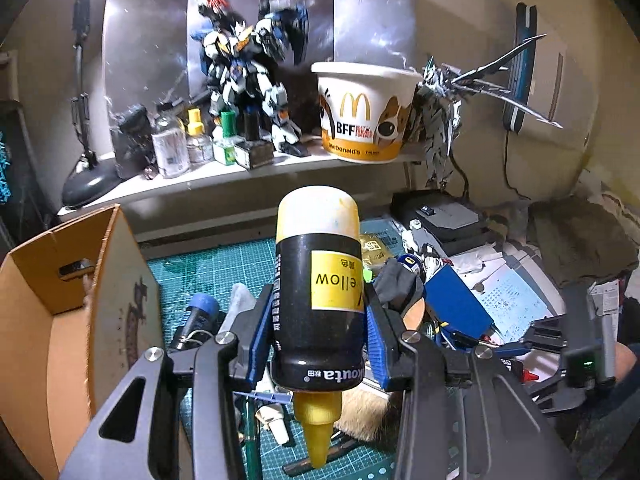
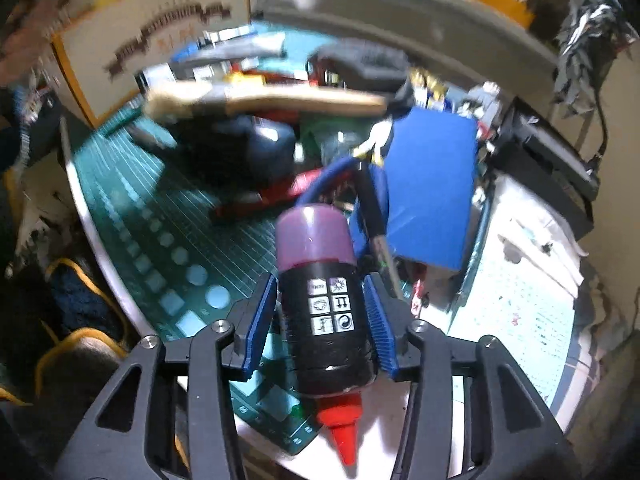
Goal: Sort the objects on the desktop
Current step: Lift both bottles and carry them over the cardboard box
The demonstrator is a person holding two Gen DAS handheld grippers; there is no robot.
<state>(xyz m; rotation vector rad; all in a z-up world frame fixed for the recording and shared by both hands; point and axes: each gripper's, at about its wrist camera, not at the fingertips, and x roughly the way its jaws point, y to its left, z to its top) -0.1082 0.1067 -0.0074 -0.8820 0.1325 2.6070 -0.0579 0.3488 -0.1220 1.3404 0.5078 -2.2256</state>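
My left gripper (image 1: pixel 318 320) is shut on a yellow paint bottle (image 1: pixel 320 280) with a black label reading "Yellow". Its yellow nozzle points back toward the camera, and it is held above the green cutting mat (image 1: pixel 208 268). My right gripper (image 2: pixel 322 316) is shut on a purple paint bottle (image 2: pixel 320 280) with a black label and a red nozzle, also held nozzle toward the camera above the mat (image 2: pixel 160 240). The right wrist view is blurred.
An open cardboard box (image 1: pixel 60 280) stands at the left. A shelf holds small bottles (image 1: pixel 172 148), a robot model (image 1: pixel 244 80) and a McDonald's cup (image 1: pixel 364 112). A blue box (image 2: pixel 432 188), a wide brush (image 2: pixel 264 100), tools and papers clutter the mat.
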